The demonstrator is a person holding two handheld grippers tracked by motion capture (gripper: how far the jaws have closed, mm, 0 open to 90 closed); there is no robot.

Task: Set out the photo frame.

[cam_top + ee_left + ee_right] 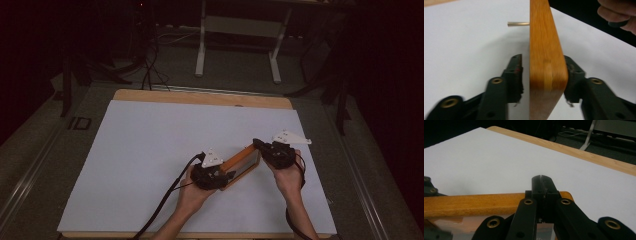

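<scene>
**A dim lab bench set up for recording**

You are working in what looks like a lab or test room, not a home. Your wooden table point(200, 96) is covered by a plain white sheet point(150, 150) that serves as a bare work surface. Around it the room is dark. Beyond the far edge you see a grey floor point(235, 75), the white metal legs of another desk point(240, 45), and loose black cables point(150, 65) trailing across the floor. Dark stands point(340, 95) rise at the sides.

Left tongs point(226, 176) stand parted; right tongs point(257, 145) pinched together.
</scene>
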